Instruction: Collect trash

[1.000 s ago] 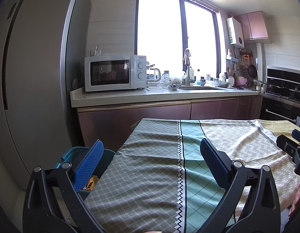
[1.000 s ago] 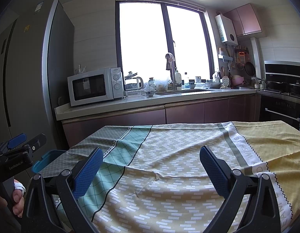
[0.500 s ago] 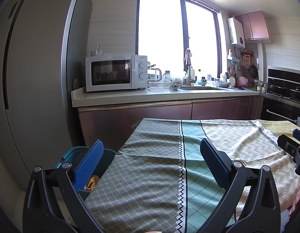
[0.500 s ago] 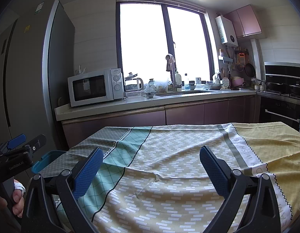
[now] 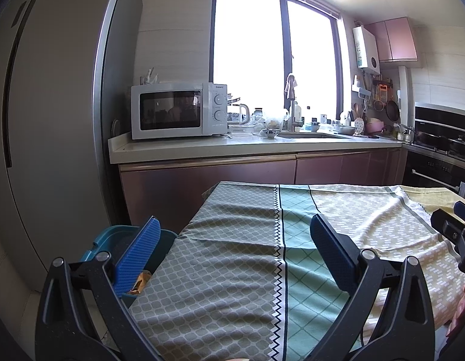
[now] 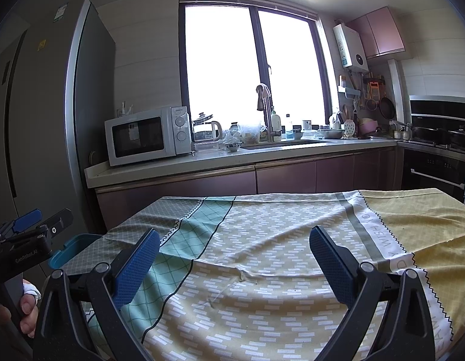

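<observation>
Both claws gape empty above the cloth-covered worktop [image 6: 262, 270].
Left claw [image 5: 232, 252], right claw [image 6: 234, 254]; teal bin [image 5: 112, 240] sits beside the worktop's left edge.

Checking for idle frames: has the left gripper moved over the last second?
Barely: the left gripper drifted slightly left, since the microwave sits a touch further right in its view. Jaws open.

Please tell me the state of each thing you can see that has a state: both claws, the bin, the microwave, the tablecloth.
Left claw: open, holding nothing.
Right claw: open, holding nothing.
Blue bin: no lid visible, a crumpled brownish wrapper inside.
Microwave: door closed.
Tablecloth: spread over the table, slightly wrinkled, no trash visible on it.
</observation>
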Available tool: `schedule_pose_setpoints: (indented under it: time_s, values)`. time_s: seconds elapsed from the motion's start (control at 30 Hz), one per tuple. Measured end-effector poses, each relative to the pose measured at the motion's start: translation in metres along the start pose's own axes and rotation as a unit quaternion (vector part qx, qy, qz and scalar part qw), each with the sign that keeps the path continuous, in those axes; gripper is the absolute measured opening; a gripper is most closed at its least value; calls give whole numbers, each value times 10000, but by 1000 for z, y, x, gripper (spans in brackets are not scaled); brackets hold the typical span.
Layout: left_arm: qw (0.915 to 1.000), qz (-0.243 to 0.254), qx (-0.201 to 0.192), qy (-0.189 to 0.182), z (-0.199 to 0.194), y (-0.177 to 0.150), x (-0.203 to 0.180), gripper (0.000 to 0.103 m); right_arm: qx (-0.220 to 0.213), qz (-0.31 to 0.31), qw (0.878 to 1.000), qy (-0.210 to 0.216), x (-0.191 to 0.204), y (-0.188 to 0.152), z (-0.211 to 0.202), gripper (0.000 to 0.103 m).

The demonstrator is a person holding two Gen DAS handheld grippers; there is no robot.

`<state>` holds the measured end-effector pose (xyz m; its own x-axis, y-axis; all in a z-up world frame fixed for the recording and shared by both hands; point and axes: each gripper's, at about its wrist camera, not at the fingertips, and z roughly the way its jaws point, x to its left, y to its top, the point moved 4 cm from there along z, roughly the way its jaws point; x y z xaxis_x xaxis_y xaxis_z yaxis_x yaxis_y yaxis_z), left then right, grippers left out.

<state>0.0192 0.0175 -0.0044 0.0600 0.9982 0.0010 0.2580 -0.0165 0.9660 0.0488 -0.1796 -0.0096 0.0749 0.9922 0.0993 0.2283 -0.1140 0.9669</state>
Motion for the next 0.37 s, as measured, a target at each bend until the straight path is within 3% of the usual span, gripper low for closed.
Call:
schedule_pose_setpoints:
  time_s: [0.17, 0.37]
  values:
    - [9990, 47, 331, -283, 16, -3, -12, 98, 60, 28, 10000, -1, -5, 0, 2, 96]
    - [9884, -15, 1483, -331, 86, -17, -18, 98, 395, 53, 9989, -232, -40, 2, 16, 96]
